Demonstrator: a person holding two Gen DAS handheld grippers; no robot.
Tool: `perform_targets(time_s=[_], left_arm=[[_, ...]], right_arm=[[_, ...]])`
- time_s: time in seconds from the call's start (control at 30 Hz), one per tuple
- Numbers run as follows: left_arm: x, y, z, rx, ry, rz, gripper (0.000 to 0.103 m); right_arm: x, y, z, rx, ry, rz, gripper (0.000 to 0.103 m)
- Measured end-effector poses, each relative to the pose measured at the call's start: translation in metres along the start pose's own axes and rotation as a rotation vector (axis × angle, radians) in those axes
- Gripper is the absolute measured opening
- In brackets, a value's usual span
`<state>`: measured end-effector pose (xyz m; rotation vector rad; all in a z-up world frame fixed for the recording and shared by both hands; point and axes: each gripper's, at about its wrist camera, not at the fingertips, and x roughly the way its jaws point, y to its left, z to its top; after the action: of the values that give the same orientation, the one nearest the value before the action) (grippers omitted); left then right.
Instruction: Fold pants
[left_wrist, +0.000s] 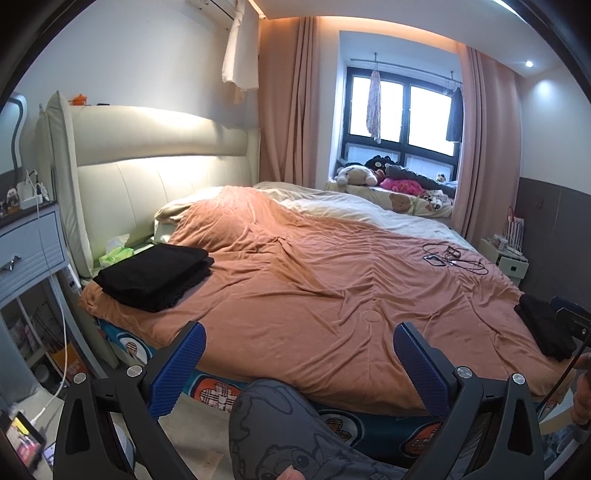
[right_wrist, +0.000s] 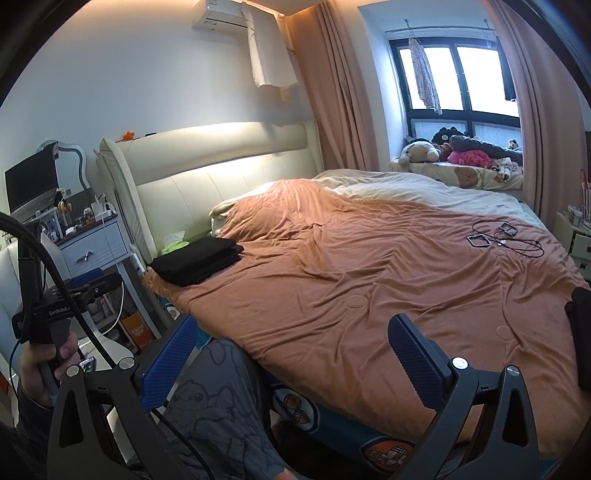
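Note:
A folded stack of black pants (left_wrist: 155, 275) lies on the near left corner of the bed, by the headboard; it also shows in the right wrist view (right_wrist: 197, 259). A second pile of black pants (left_wrist: 545, 326) lies at the bed's right edge, partly cut off in the right wrist view (right_wrist: 581, 332). My left gripper (left_wrist: 299, 363) is open and empty, held off the bed's front edge above my knee. My right gripper (right_wrist: 291, 354) is open and empty, over the front edge. The left gripper's body (right_wrist: 66, 295) shows at the left of the right wrist view.
An orange blanket (left_wrist: 332, 280) covers the bed. Phones and cables (left_wrist: 452, 256) lie at its far right. A green tissue box (left_wrist: 116, 253) sits by the headboard (left_wrist: 147, 158). A nightstand (left_wrist: 29, 247) stands left. My leg in patterned trousers (left_wrist: 288, 432) is against the bed's front.

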<state>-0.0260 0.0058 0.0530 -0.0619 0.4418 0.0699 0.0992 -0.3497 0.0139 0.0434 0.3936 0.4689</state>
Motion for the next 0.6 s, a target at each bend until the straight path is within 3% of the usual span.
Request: perform_targets(time_s=[0.6], left_arm=[[-0.0027,0.0008,0.0014,-0.004,-0.004,0.013,0.102]], right_arm=[[-0.0059,-0.0033,-0.0057,0.019,-0.005,-0.001,0.103]])
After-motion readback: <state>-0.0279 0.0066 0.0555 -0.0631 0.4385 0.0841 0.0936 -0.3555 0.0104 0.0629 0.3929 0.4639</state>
